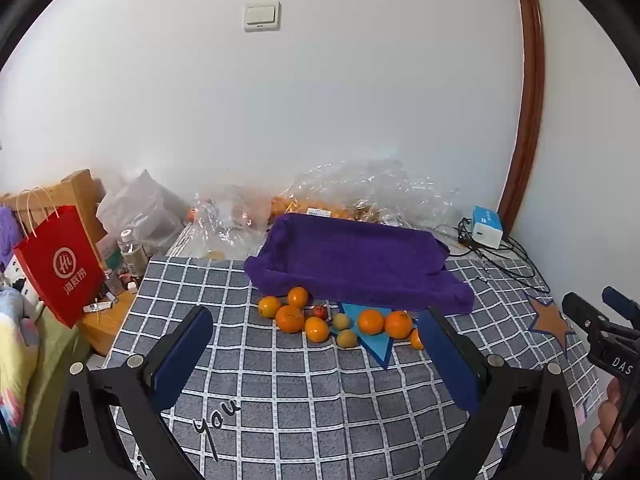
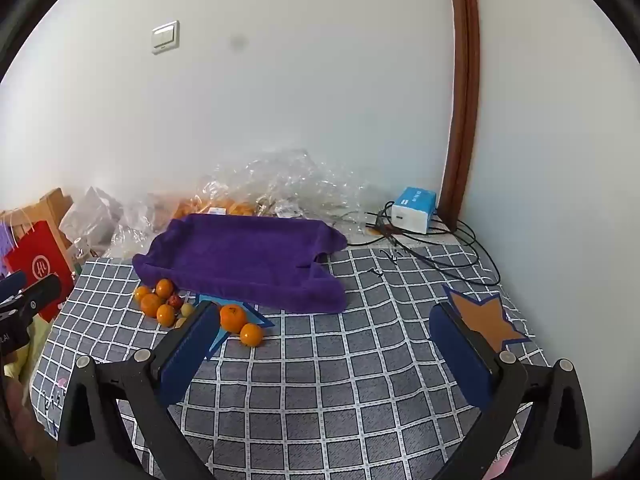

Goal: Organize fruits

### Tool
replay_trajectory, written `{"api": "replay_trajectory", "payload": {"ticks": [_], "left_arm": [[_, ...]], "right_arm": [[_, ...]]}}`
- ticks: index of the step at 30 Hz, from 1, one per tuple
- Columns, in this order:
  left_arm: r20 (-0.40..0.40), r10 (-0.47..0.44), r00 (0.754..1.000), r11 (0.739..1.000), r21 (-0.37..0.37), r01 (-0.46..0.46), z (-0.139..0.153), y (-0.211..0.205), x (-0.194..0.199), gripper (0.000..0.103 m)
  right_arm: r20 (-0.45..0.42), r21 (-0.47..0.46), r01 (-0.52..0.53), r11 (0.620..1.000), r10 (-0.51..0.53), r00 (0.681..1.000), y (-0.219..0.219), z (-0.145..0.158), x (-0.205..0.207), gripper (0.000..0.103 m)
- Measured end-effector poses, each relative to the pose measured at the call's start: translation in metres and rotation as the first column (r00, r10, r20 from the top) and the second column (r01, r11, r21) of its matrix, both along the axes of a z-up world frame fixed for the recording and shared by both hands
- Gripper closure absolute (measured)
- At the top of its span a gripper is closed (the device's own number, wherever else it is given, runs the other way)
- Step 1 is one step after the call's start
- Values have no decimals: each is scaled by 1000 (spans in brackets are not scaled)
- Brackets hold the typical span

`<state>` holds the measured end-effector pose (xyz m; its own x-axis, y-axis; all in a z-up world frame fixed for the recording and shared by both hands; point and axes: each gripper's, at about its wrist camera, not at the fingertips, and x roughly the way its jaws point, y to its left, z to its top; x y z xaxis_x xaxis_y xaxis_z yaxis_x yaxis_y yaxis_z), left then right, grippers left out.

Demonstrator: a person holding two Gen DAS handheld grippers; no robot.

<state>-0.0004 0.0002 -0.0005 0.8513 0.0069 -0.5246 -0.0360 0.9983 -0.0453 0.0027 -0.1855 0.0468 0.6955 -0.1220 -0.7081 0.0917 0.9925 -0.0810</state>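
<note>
Blue pads line both pairs of jaws, and both stand wide apart with nothing between them. The left gripper (image 1: 318,342) hangs above the checked cloth (image 1: 280,392), tipped down toward the fruit; the right gripper (image 2: 324,338) hangs over bare cloth to the right of the fruit, its left finger hiding part of the group in its own view.

Fruit lies loose on the cloth just in front of the purple tray (image 1: 356,260), a shallow tray draped in purple towel with nothing seen inside it. Seven oranges (image 1: 290,319) show in the left view: four bunched at the left, touching one another and the tray's front edge, two side by side at the right, and one more half hidden behind the left gripper's right finger. They are round, bright and glossy. Between the two bunches sit one small red fruit (image 1: 319,311) and two small yellow-green fruits (image 1: 341,321), one in front of the other. Several of these rest on a blue star (image 1: 378,346) on the cloth; an orange star (image 1: 550,322) lies well apart at the right.

Behind the tray, crumpled clear plastic bags (image 1: 360,188) against the wall hold more orange fruit, too blurred to count. A red paper bag (image 1: 60,266) stands at the left, and a blue-and-white box (image 1: 487,227) with cables at the right.
</note>
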Motion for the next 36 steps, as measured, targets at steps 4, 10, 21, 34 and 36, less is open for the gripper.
{"api": "replay_trajectory", "payload": {"ticks": [4, 10, 21, 34, 36], "left_arm": [[-16, -2, 1000, 1000, -18, 2, -1, 4, -1, 0], [-22, 6, 1000, 1000, -4, -6, -2, 3, 0, 0], [-17, 8, 1000, 1000, 9, -8, -3, 2, -3, 0], [-13, 10, 1000, 1000, 7, -10, 1, 1, -5, 0], [-14, 9, 1000, 1000, 1, -9, 1, 2, -5, 0]], "right_arm": [[-18, 5, 2, 1000, -1, 1000, -1, 1, 2, 0], [-17, -2, -11, 1000, 11, 1000, 3, -1, -1, 0], [-11, -2, -20, 1000, 20, 1000, 9, -1, -2, 0], [-12, 4, -22, 1000, 22, 1000, 11, 1, 0, 0], [-11, -3, -24, 1000, 24, 1000, 11, 1, 0, 0]]}}
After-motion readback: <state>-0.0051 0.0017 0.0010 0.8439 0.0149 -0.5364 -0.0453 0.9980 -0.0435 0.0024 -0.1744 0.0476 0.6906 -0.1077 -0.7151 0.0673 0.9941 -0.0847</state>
